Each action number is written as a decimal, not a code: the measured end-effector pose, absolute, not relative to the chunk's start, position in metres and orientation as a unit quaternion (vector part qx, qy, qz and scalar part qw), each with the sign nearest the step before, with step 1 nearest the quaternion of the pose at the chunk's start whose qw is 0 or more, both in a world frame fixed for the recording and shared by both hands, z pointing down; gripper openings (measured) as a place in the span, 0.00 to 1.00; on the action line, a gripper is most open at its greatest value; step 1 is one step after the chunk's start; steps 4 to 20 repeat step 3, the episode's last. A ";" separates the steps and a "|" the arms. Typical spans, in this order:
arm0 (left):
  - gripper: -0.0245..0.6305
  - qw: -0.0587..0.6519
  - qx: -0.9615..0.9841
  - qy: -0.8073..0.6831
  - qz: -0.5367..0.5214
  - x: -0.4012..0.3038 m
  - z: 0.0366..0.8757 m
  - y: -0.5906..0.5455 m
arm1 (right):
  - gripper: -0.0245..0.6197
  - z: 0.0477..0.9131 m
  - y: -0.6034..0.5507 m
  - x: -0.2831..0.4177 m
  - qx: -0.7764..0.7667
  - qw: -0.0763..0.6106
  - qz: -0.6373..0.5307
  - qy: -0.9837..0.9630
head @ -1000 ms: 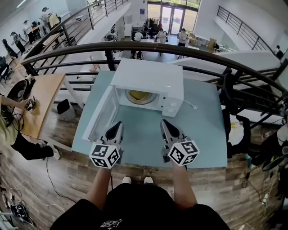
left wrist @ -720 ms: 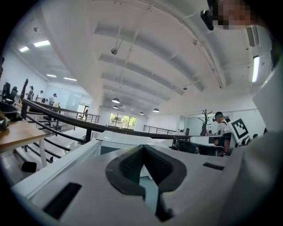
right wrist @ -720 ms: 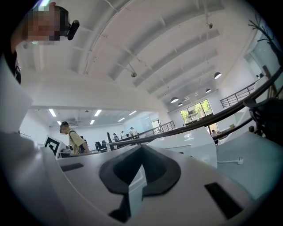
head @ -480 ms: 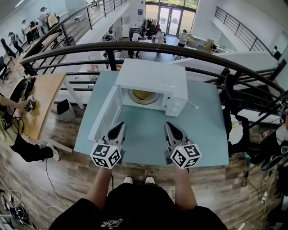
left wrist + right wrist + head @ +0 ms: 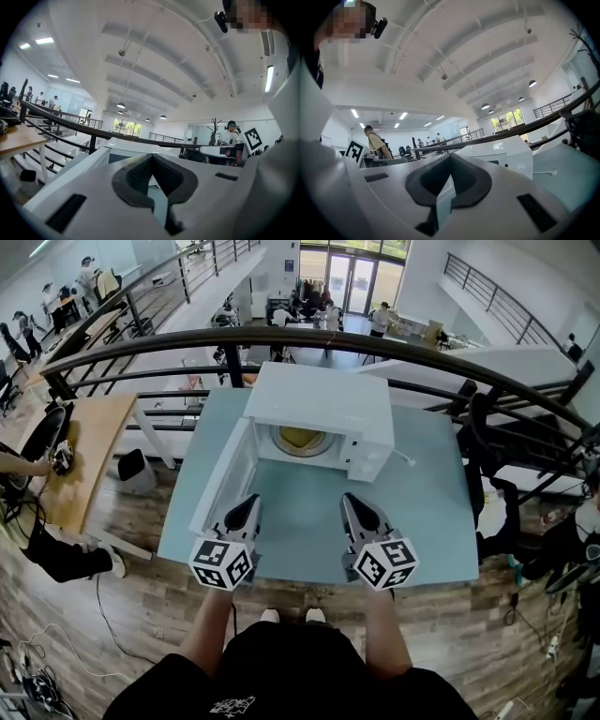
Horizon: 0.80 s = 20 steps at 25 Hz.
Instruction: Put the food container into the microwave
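A white microwave [image 5: 319, 409] stands at the far side of the pale blue table [image 5: 422, 521], its door [image 5: 223, 479] swung open to the left. Inside the cavity lies a round yellowish thing [image 5: 298, 438], which looks like the food container; only its top shows. My left gripper [image 5: 248, 501] and right gripper [image 5: 347, 500] hover side by side over the table's near half, in front of the microwave, both shut and holding nothing. The left gripper view shows the shut left gripper [image 5: 151, 158] pointing at the microwave [image 5: 136, 149]. The right gripper view shows the right gripper [image 5: 450, 157] likewise shut, with the microwave [image 5: 506, 153] beyond.
A black curved railing [image 5: 281, 337] runs just behind the table, with a drop to a lower floor past it. The microwave's cord [image 5: 403, 459] trails right. A wooden desk [image 5: 89, 451] with a seated person [image 5: 23, 512] is at the left, and dark furniture [image 5: 487, 474] at the right.
The whole view has drifted a little, so the microwave sits slightly further right. Both grippers stay shut and have barely moved over the table's near half.
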<state>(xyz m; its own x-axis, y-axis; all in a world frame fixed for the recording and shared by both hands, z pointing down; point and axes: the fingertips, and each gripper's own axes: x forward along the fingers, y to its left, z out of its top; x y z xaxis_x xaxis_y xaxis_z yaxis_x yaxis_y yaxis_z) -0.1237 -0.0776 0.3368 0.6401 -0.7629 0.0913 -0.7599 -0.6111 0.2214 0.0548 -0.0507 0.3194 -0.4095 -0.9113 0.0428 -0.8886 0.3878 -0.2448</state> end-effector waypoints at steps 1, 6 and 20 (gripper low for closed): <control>0.05 0.121 0.897 -0.425 -0.006 -0.125 0.338 -0.079 | 0.05 0.320 -0.051 0.054 -0.541 0.049 -0.115 0.832; 0.05 0.121 0.897 -0.426 -0.006 -0.126 0.340 -0.080 | 0.05 0.321 -0.053 0.053 -0.540 0.047 -0.114 0.832; 0.05 0.121 0.897 -0.426 -0.006 -0.126 0.340 -0.080 | 0.05 0.321 -0.053 0.053 -0.540 0.047 -0.114 0.832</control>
